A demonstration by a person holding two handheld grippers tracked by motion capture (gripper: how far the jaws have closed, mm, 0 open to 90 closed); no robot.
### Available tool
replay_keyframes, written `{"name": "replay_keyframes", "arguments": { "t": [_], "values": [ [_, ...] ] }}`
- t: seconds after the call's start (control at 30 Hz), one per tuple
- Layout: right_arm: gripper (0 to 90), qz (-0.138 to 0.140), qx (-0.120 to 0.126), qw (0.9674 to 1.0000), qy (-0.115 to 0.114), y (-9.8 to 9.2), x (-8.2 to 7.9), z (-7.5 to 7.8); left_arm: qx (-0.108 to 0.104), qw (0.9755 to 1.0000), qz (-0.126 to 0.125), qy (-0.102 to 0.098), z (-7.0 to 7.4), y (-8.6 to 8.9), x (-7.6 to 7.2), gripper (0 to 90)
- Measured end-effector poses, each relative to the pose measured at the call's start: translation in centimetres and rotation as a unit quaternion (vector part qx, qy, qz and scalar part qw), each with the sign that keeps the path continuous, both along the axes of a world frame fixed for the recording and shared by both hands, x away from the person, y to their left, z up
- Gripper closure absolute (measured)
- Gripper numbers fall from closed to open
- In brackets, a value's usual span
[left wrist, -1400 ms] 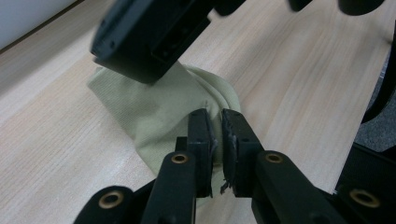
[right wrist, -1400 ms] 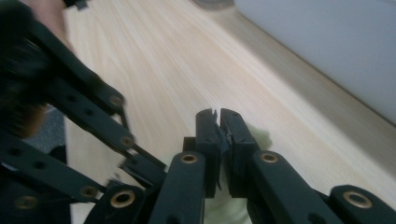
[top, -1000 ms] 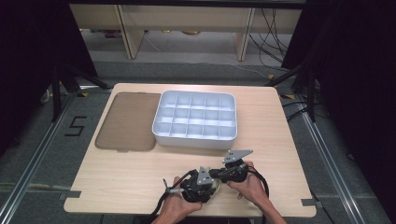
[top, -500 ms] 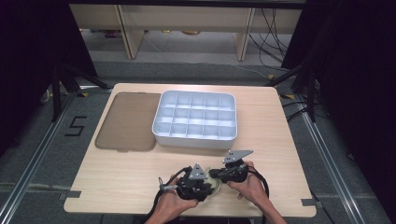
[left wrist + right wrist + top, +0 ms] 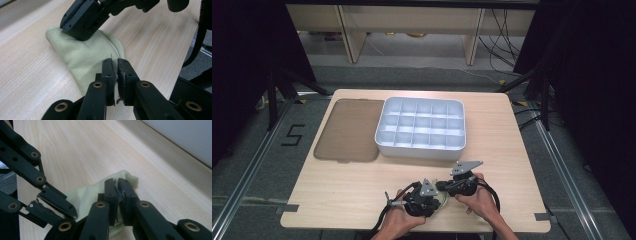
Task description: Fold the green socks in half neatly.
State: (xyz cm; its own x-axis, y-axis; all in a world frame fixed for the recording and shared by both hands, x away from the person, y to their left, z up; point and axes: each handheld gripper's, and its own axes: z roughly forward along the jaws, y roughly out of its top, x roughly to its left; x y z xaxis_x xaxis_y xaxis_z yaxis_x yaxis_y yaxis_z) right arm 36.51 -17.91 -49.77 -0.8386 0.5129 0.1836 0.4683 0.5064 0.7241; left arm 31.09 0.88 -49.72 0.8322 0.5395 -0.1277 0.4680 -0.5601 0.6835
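Where the high view looks down on the tabletop (image 5: 362, 190), I see my left gripper (image 5: 432, 200) and right gripper (image 5: 451, 186) meeting near the front edge over a pale green cloth (image 5: 443, 201), of which little more than a light patch between the two tools can be made out from there. That view alone takes in the containers: a white compartment tray (image 5: 421, 150) stands mid-table, its grid of cells bare, and a flat brown lid (image 5: 347, 130) lies just beside it on the left.

From the left gripper view, the cloth (image 5: 85, 57) appears as a folded, rounded piece of ribbed knit lying flat on the wood. My left gripper (image 5: 117, 65) has just been closing and now pinches the near edge of the cloth, a sliver of fabric showing between the pads. At the far end, the right gripper (image 5: 80, 33) comes down onto the cloth.

From the right gripper view, my right gripper (image 5: 118, 185) is narrowed onto the cloth (image 5: 82, 195) near its rolled hem, the pads nearly meeting with fabric between them, while the left gripper (image 5: 71, 213) bites the opposite edge at lower left.
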Motion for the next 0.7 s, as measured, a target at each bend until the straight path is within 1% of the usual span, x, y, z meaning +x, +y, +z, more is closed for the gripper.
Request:
{"name": "replay_keyframes", "arguments": {
  "t": [0.03,0.07,0.1,0.13,0.2,0.23,0.27,0.3,0.33,0.37,0.4,0.43,0.47,0.5,0.53,0.57,0.6,0.63,0.67,0.7],
  "values": [
    [84.4,-0.002,0.003,1.0,0.002,0.0,-0.1,0.1,0.0,1.0,-0.001,0.0,0.0,0.0,0.0,83.3],
    [84.3,-0.002,0.006,1.0,-0.006,0.0,0.0,0.2,0.0,1.0,-0.001,0.0,0.0,0.0,0.0,83.3],
    [84.3,-0.001,0.008,1.0,-0.002,-0.1,-0.1,0.4,0.0,1.0,0.0,0.001,0.0,0.0,0.0,83.4],
    [84.3,-0.003,0.012,0.9999,-0.01,-0.1,-0.1,0.5,-0.002,1.0,0.001,0.001,0.0,0.0,0.0,83.4],
    [84.1,-0.004,0.015,0.9998,-0.013,-0.3,0.0,0.9,0.005,1.0,0.002,-0.003,0.0,0.0,0.0,83.4],
    [83.0,-0.014,0.028,0.9995,-0.006,-0.4,-0.2,1.1,0.0,1.0,0.006,0.004,0.0,-0.1,-0.1,83.4],
    [82.0,-0.011,0.03,0.9995,-0.003,-0.6,-0.1,1.2,-0.001,1.0,0.007,0.004,0.0,-0.1,-0.2,83.4],
    [81.3,-0.016,0.035,0.9992,-0.006,-0.7,0.0,1.2,0.003,1.0,0.001,-0.001,0.0,0.0,-0.1,83.4],
    [81.3,-0.016,0.035,0.9992,-0.006,-0.7,0.0,1.2,0.003,1.0,0.001,-0.001,0.0,0.0,-0.1,83.4],
    [79.6,-0.018,0.036,0.9992,-0.007,-1.0,0.1,1.5,-0.002,1.0,0.008,0.003,0.0,-0.1,-0.2,83.4],
    [78.4,-0.023,0.039,0.999,0.0,-1.0,-0.1,1.5,-0.002,1.0,0.008,0.003,0.0,-0.1,-0.2,83.4],
    [76.1,-0.023,0.044,0.9987,-0.005,-1.0,0.0,1.4,0.001,1.0,0.005,0.004,0.0,-0.1,-0.1,83.4],
    [76.1,-0.023,0.044,0.9987,-0.005,-1.0,0.0,1.4,0.001,1.0,0.005,0.004,0.0,-0.1,-0.1,83.3],
    [69.9,-0.027,0.04,0.9988,-0.003,-1.1,0.1,1.4,0.004,1.0,0.0,-0.002,0.0,0.0,-0.1,83.4],
    [69.9,-0.027,0.04,0.9988,-0.003,-1.1,0.1,1.4,-0.004,0.9999,0.009,0.006,-0.1,-0.1,-0.2,83.4],
    [64.1,-0.028,0.04,0.9988,0.007,-1.0,0.1,1.3,0.001,1.0,0.004,-0.002,0.0,0.0,-0.2,83.2],
    [64.1,-0.028,0.04,0.9988,0.007,-1.0,0.1,1.3,0.001,1.0,0.004,-0.002,0.0,0.0,-0.2,83.1],
    [58.0,-0.039,0.041,0.9984,0.008,-0.8,0.2,1.1,-0.003,0.9999,0.009,0.004,-0.1,-0.1,-0.2,83.1],
    [58.0,-0.039,0.041,0.9984,0.008,-0.8,0.2,1.1,-0.003,0.9999,0.009,0.004,-0.1,-0.1,-0.2,83.0],
    [52.6,-0.042,0.03,0.9985,0.018,-0.5,0.3,0.9,0.003,1.0,0.0,-0.003,0.0,0.0,-0.1,82.9]
  ]
}}
